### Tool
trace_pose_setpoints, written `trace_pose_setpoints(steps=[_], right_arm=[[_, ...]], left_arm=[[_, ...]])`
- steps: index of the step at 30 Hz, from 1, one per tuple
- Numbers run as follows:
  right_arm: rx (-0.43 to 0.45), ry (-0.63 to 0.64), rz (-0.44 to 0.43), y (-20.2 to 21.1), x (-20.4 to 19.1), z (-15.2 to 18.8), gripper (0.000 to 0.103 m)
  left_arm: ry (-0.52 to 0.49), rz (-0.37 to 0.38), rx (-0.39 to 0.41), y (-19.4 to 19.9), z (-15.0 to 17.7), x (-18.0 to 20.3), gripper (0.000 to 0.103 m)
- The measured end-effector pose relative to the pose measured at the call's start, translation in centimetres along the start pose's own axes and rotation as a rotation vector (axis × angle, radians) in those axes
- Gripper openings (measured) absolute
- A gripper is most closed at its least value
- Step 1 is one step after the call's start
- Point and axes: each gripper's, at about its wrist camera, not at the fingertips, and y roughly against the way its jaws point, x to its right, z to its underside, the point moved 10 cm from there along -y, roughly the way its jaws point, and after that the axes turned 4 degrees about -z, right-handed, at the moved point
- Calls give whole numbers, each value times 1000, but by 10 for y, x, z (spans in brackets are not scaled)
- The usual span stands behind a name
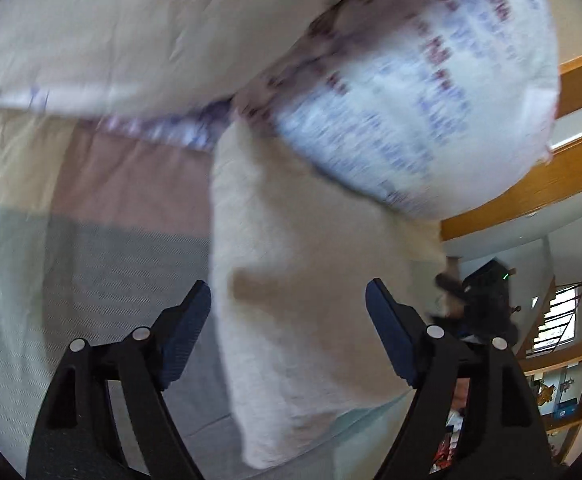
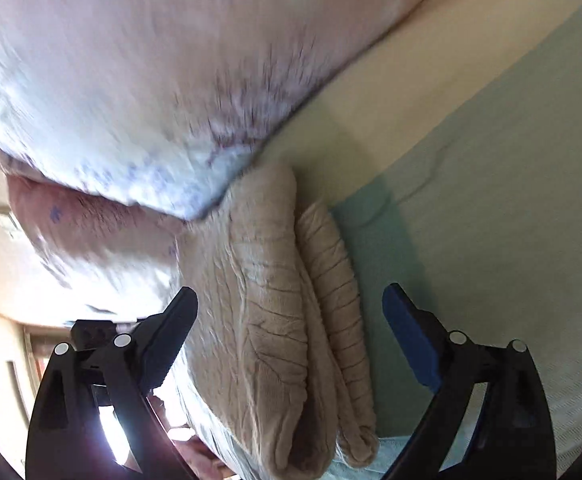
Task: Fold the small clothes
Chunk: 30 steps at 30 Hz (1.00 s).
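A folded beige garment (image 1: 303, 280) lies on the striped bedsheet (image 1: 91, 280), seen between the fingers of my left gripper (image 1: 289, 304), which is open and close above it. In the right wrist view the same beige ribbed garment (image 2: 287, 312) lies folded in thick layers on the bed, its fold edges facing the camera. My right gripper (image 2: 291, 312) is open with the garment between its blue pads (image 2: 407, 340), not clamped. Both views are motion-blurred.
A large white pillow with purple and blue print (image 1: 423, 92) lies just beyond the garment, also in the right wrist view (image 2: 151, 92). A wooden bed frame (image 1: 571, 168) and shelves (image 1: 563, 392) are at right. The sheet (image 2: 491, 208) has green and cream stripes.
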Motion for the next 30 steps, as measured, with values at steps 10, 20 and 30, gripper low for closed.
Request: trace_pose_setpoints(steps=[10, 20, 30], right_arm=[[2, 11, -48, -30, -13, 29, 32], [-93, 229, -46, -95, -104, 110, 33], [67, 227, 90, -77, -102, 99, 47]], left_arm=[[-27, 39, 18, -40, 14, 6, 41], [-186, -167, 165, 75, 33, -60, 54], [-190, -407, 330, 145, 84, -96, 91]])
